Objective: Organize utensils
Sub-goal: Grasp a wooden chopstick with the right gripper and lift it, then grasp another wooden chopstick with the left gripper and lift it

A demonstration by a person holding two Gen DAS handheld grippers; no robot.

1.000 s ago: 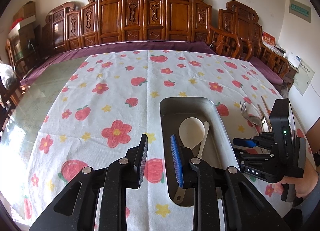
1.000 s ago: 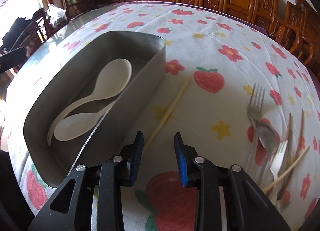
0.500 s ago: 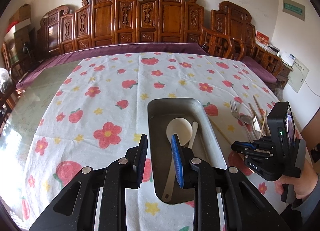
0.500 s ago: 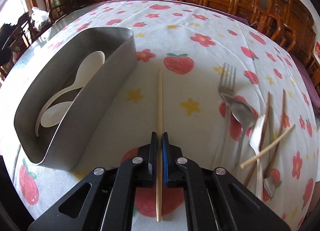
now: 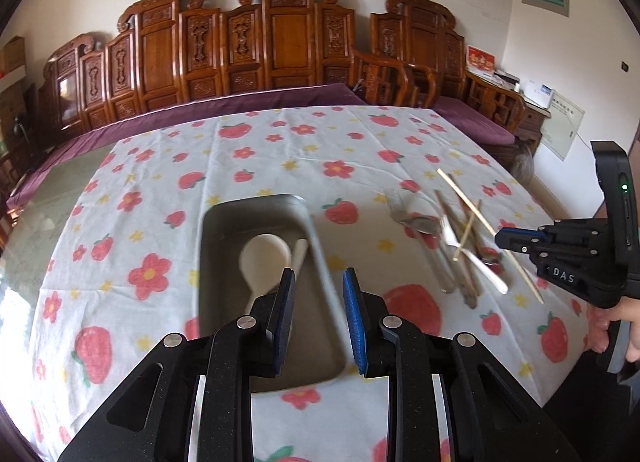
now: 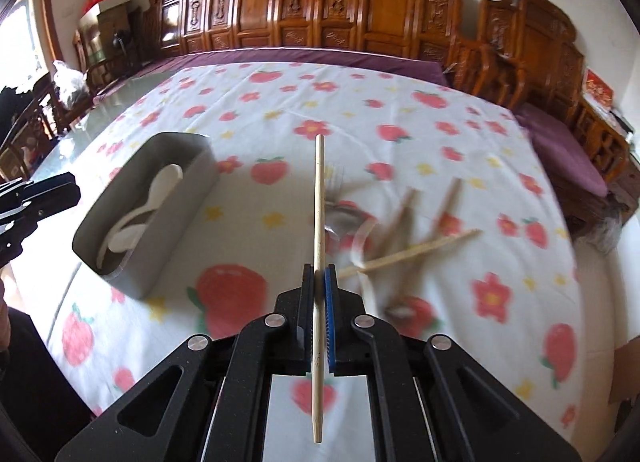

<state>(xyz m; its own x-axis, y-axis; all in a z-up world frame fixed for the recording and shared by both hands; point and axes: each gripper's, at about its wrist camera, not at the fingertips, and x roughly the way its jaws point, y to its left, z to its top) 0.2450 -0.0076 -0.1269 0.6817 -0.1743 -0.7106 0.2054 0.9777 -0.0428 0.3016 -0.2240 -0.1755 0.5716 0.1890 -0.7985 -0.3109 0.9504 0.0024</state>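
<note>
Nearest, in the right wrist view: right tongs point(image 6: 319, 276) clamped tight on a pale chopstick point(image 6: 318, 222), where a second ago they stood apart above it as it lay on the worktop point(image 6: 248, 110) beside the tray. Now lifted clear of the cloth, gripped nearer its thin end than its middle, that thin tip trailing back under the tongs and the thicker butt reaching out ahead, straight and unbent. Probably the pickup done, with only the carry to the tray left for this piece. Left tongs point(image 5: 319, 316) part open with nothing between the blue pads, hanging over the near end of the grey metal tray point(image 5: 256, 204). To the left and a little farther out in the right view, that same tray, long and rounded at the corners, with two white spoons point(image 6: 136, 218) lying inside. To the right of the chopstick, blurred: a loose heap of utensils point(image 6: 384, 230) on the flowered cloth, with a fork, a metal spoon, darker sticks and another pale chopstick lying across them, all yet to be sorted. Farthest, beyond the worktop: a row of carved wooden chairs point(image 6: 360, 2) against the wall.
</note>
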